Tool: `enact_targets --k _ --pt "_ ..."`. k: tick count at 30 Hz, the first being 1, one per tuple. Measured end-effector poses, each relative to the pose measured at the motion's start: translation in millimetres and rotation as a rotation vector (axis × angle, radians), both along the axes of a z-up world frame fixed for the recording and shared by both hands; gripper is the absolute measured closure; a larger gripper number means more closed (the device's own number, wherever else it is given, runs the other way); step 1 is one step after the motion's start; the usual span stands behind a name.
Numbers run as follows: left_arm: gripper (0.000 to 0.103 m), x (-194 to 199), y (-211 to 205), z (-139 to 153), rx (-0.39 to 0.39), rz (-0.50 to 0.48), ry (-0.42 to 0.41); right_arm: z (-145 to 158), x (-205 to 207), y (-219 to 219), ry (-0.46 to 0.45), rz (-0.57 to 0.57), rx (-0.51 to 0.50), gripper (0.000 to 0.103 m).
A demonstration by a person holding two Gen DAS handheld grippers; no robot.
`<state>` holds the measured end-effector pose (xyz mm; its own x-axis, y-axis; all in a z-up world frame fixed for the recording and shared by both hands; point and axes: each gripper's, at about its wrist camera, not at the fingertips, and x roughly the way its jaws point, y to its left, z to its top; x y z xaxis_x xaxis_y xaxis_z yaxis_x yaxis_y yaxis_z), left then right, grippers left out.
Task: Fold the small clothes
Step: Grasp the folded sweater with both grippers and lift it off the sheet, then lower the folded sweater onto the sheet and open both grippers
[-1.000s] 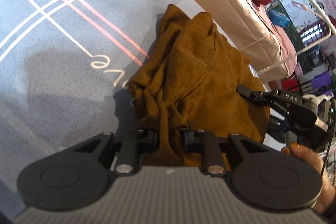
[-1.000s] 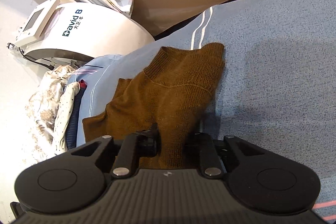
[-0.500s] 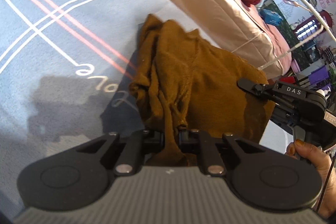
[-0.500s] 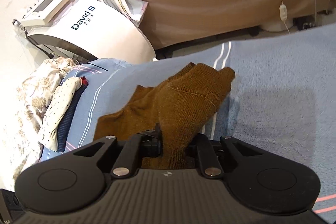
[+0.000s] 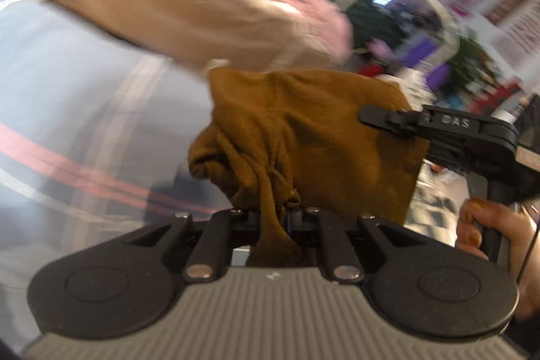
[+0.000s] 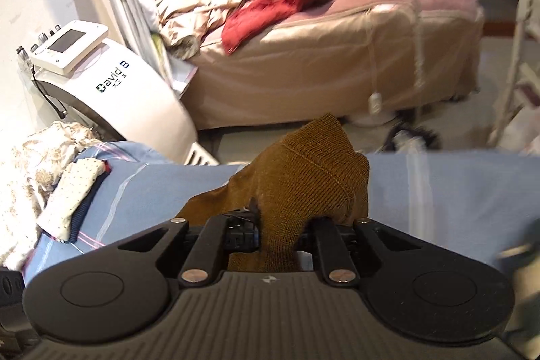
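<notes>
Now, lifted: the brown knit garment [image 5: 314,140], which was lying on the blue striped bedcover [image 5: 84,110] a second ago, is hanging in the air between the two grippers, with only its far edge seeming to meet the cover.
Change in view: the left wrist camera is swinging and blurring, and the tan bed [image 6: 337,56] with the red clothing [image 6: 280,5] is now filling much more of both views than before.
Left gripper: the left gripper [image 5: 272,218] is pinching a twisted, bunched rope of the brown knit, its fingers [image 5: 251,218] pressed close with only the fabric between them.
Right gripper: the right gripper [image 6: 281,225] is clamping a thick fold of the ribbed knit; its fingers [image 6: 319,221] are half buried under the cloth draped over them.
Garment and fingers: from the left fingers the fabric is rising in gathers and spreading flat toward the right gripper, seen from the side in the left wrist view [image 5: 438,127]; from the right fingers it is peaking upward in a ribbed point.
Hand: the person's right hand [image 5: 489,225] is gripping the handle of the right gripper.
Bedside: a white machine marked "David B" [image 6: 111,83] is standing beside the tan bed; folded dotted and navy cloths [image 6: 72,198] are lying at the bedcover's left edge.
</notes>
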<state>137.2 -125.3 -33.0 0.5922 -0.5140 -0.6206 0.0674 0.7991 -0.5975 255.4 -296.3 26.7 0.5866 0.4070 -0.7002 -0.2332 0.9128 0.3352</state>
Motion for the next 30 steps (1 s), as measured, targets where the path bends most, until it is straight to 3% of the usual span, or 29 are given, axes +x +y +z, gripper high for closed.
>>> enact_targets --k 4,8,12,15,20,23,26,28,30 --pt "0.092 2 -99 31 -0.106 -0.087 -0.019 48 -1 -89 -0.003 -0.015 -0.083 0.082" --pt "0.092 -4 -186 43 -0.175 -0.143 0.003 76 11 -167 0.053 -0.022 -0.159 0.082" --pt "0.092 -21 -250 31 -0.194 -0.160 0.073 69 18 -224 0.137 -0.064 -0.176 0.082" --pt "0.092 -38 -285 12 -0.151 -0.180 0.119 37 19 -254 0.229 -0.084 -0.206 0.082" --pt "0.092 -58 -316 -25 -0.089 -0.200 0.199 -16 9 -302 0.297 -0.157 -0.228 0.082" --pt "0.090 -58 -319 -39 -0.008 -0.227 0.172 -38 4 -309 0.269 -0.151 -0.216 0.082" --pt "0.077 -54 -315 -45 0.068 -0.273 0.139 -46 3 -314 0.221 -0.164 -0.192 0.078" --pt "0.057 -52 -310 -38 0.087 -0.293 0.131 -44 -2 -319 0.182 -0.168 -0.189 0.069" --pt "0.054 -55 -307 -22 0.129 -0.324 0.086 -32 -12 -322 0.115 -0.199 -0.189 0.060"
